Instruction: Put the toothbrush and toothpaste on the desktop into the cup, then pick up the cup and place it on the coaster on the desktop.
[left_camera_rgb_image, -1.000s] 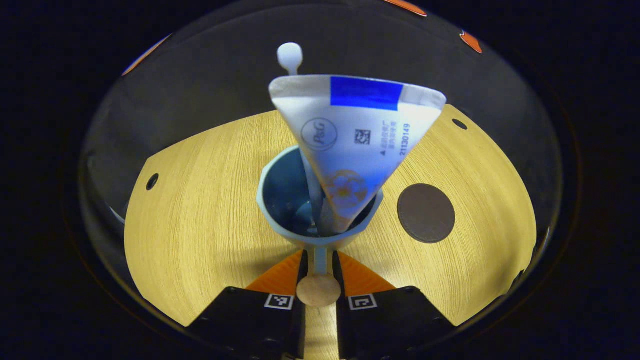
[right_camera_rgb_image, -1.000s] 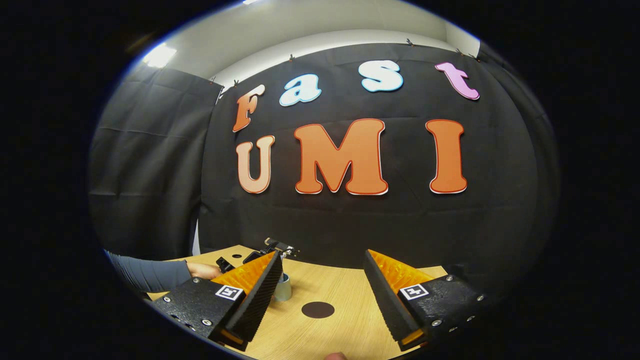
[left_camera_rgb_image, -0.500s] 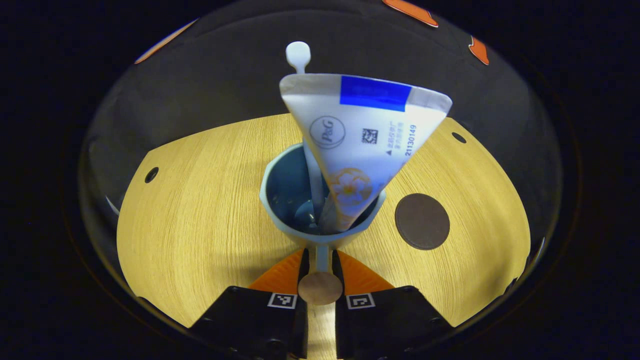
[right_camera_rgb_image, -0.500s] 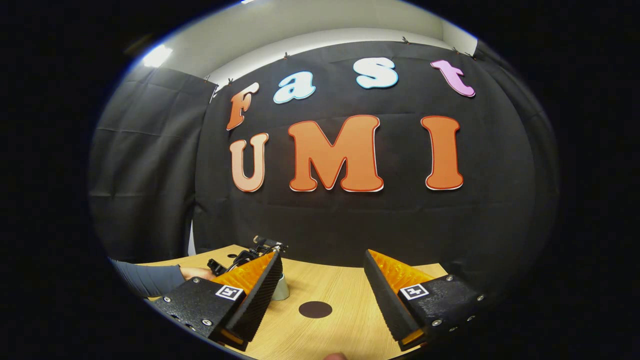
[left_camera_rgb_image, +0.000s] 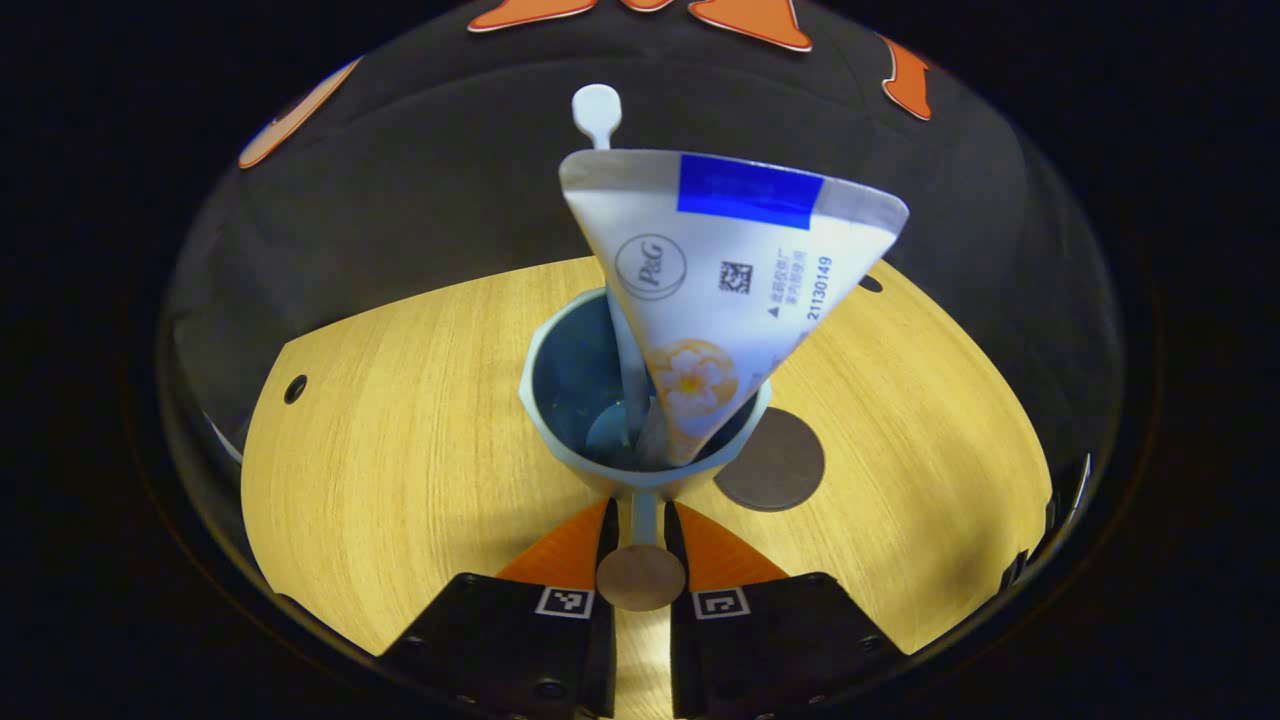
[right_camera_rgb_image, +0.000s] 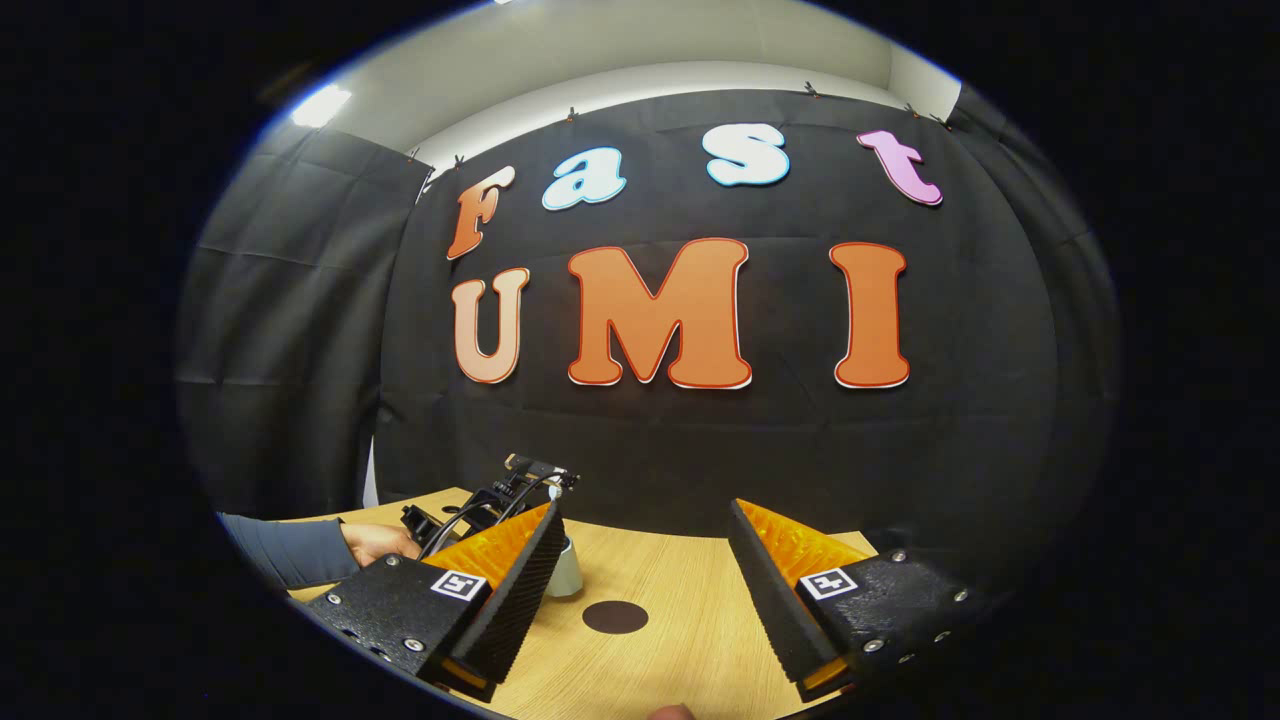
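Gripping the cup (left_camera_rgb_image: 560, 400) handle, left claw (left_camera_rgb_image: 640, 525), right claw (right_camera_rgb_image: 645, 560) wide over wooden desktop (left_camera_rgb_image: 400, 450), black cloth wall (right_camera_rgb_image: 300, 300) behind.

The cup (left_camera_rgb_image: 640, 400) hides part of the coaster (left_camera_rgb_image: 775, 465).

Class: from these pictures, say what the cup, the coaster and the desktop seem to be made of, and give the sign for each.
Cup: likely plastic or glazed ceramic; smooth pale blue, slight sheen.
Coaster: unclear, perhaps felt or leather; flat, dark, matte disc.
Desktop: wood or wood-look laminate; light, straight grain lines.
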